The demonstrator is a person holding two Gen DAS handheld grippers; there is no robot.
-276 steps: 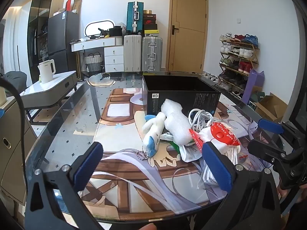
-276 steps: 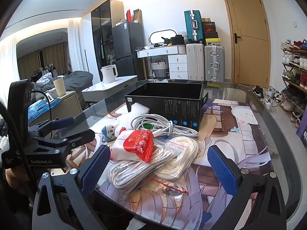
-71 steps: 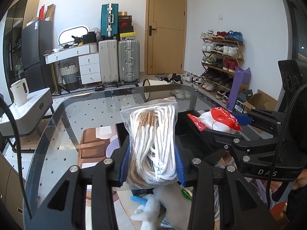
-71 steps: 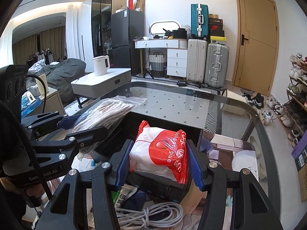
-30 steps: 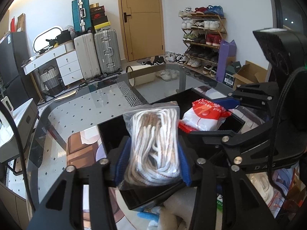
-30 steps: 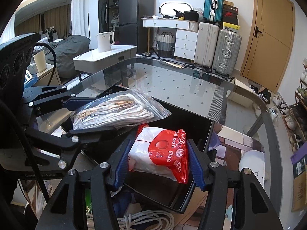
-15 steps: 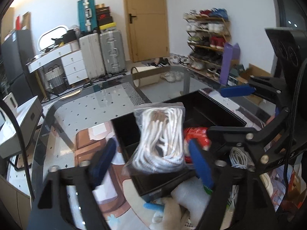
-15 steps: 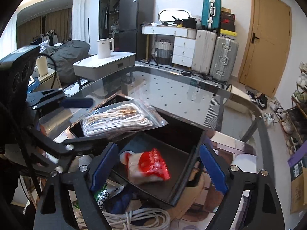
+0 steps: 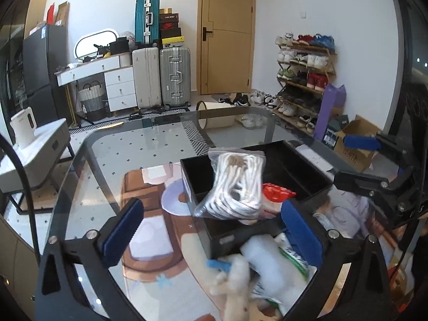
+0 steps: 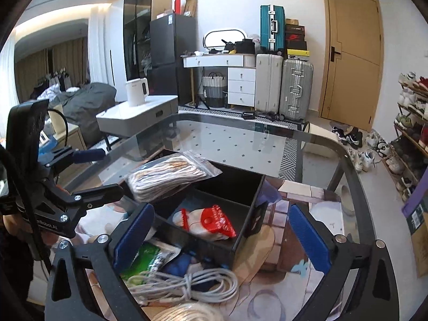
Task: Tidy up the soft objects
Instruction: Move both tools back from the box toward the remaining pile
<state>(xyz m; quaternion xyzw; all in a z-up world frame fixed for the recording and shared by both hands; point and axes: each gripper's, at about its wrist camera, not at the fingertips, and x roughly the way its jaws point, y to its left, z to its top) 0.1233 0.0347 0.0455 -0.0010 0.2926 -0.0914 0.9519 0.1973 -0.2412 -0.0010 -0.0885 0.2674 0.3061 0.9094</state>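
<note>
A black divided box [image 9: 307, 176] [image 10: 242, 196] stands on the glass table. A clear bag of white rope [image 9: 235, 186] [image 10: 168, 174] sits tilted over the box's near-left part. A red and white packet [image 10: 207, 222] [image 9: 275, 191] lies in the box's near compartment. My left gripper [image 9: 211, 230] is open and empty, just in front of the rope bag. My right gripper [image 10: 222, 236] is open and empty, above the packet. A white plush toy [image 9: 238, 286] and a white foam roll [image 9: 270, 262] lie in front of the box.
A coil of white cable [image 10: 187, 283], a green packet [image 10: 144, 258] and another rope bundle [image 10: 187, 313] lie on the printed mat in front of the box. The glass table [image 10: 235, 139] stretches behind. Suitcases, a dresser and a shoe rack stand beyond.
Both grippers have opened and let go. The red and white packet dropped into the box's near compartment. The rope bag left the left jaws and came to rest on the box.
</note>
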